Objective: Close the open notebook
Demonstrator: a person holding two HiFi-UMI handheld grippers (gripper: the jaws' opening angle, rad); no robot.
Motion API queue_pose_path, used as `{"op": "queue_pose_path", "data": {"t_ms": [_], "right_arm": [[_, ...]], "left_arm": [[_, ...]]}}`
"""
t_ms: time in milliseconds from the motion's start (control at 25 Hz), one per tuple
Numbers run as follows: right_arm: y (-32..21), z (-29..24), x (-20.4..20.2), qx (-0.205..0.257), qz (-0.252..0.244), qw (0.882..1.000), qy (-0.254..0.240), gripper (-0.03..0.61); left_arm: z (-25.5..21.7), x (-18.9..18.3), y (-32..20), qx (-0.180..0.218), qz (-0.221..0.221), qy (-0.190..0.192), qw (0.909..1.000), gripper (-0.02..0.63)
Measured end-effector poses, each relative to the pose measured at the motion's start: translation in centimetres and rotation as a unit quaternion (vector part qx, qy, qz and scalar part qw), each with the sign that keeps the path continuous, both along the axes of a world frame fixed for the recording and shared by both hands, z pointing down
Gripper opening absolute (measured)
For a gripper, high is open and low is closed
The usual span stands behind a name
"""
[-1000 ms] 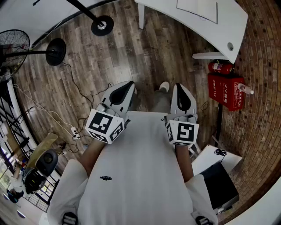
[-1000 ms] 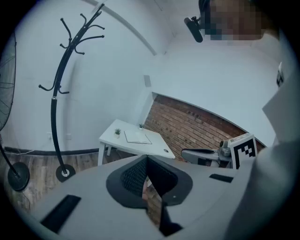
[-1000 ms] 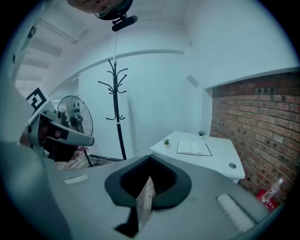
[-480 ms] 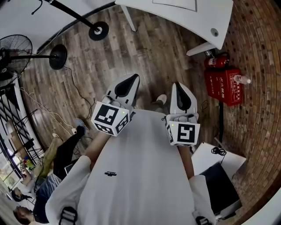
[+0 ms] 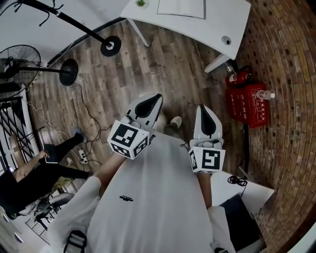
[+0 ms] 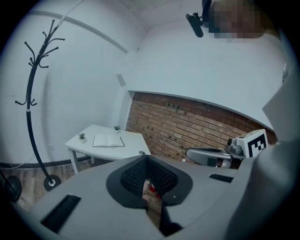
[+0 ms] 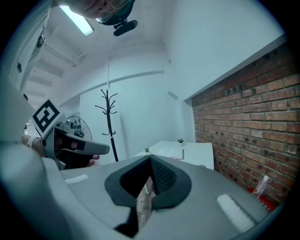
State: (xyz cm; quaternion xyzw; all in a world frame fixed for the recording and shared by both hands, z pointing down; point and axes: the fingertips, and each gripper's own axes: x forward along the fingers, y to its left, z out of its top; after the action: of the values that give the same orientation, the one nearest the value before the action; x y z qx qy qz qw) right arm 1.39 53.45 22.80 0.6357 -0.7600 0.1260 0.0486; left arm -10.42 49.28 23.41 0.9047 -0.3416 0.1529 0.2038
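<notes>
Open notebook (image 5: pixel 181 7) lay flat, pages up, on the white table (image 5: pixel 222 22). It sat toward the table's far edge, with a small potted plant (image 5: pixel 140 3) near it on the same top.

Both units were held well short of the table, over the wood floor (image 5: pixel 163 59), pointing toward it.
- **Left hand-held gripper (image 5: pixel 157 98):** jaws together, tips meeting, nothing between them. In the left gripper view the notebook (image 6: pixel 108 140) showed far beyond the tips on the table (image 6: pixel 136 143).
- **Right hand-held gripper (image 5: pixel 204 108):** jaws likewise closed and empty. In the right gripper view the notebook (image 7: pixel 171 152) again lay on the table (image 7: pixel 201 152), well apart from the tips.

A red fire-extinguisher box (image 5: pixel 247 101) stood on the floor near the table's leg, against the brick wall (image 5: pixel 286 74). The coat stand base (image 5: pixel 111 45) sat off the table's other end.
</notes>
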Motion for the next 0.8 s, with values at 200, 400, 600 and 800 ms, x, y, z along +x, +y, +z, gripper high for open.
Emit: {"op": "queue_pose_path", "data": {"t_ms": [200,400,600,800], "right_arm": [[0.3,0.5,3.7,-0.001,0.009,1.000,-0.027,0.011],[-0.8,0.9,4.1,-0.005,0.007,0.999,-0.041,0.012],[-4.6,2.1,3.4,-0.018,-0.001,0.999,-0.026,0.012],[-11.6,2.9,3.4,-0.032,0.014,0.999,-0.041,0.011]], "left_arm": [[-0.4,2.6,0.4,0.009,0.002,-0.010,0.9999,0.003],[-0.4,2.4,-0.8,0.005,-0.010,-0.010,0.9999,0.003],[0.6,2.2,-4.7,-0.009,-0.014,0.005,0.9998,0.003],[1.7,2.5,-11.4,-0.018,-0.006,0.012,0.9997,0.003]]}}
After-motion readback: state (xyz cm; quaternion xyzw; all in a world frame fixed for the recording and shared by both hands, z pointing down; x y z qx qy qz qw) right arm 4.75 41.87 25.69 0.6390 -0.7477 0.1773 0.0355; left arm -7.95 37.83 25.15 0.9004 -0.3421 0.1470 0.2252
